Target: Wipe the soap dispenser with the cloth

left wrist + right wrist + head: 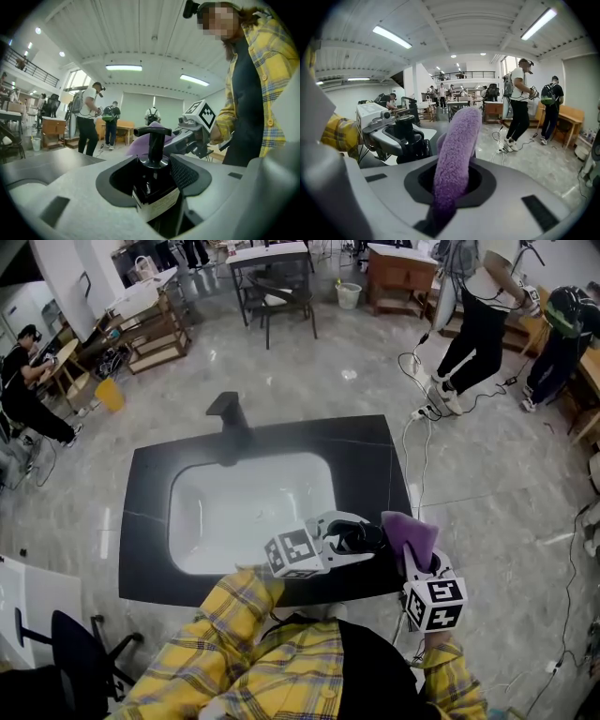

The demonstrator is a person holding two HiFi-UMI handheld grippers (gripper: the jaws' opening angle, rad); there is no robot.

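At lower centre of the head view, the left tool (349,540) is clenched on the dark soap dispenser (152,187). It holds the dispenser lifted above the front edge of the black tabletop (150,484), just right of the white sink (187,521). Further right, the right tool (419,563) grips a purple cloth (454,154). The cloth's free end stands close against the dispenser's top; I cannot confirm contact. With both in hand and brought together, I judge the wiping is barely begun, and the dispenser's body is yet to be rubbed.
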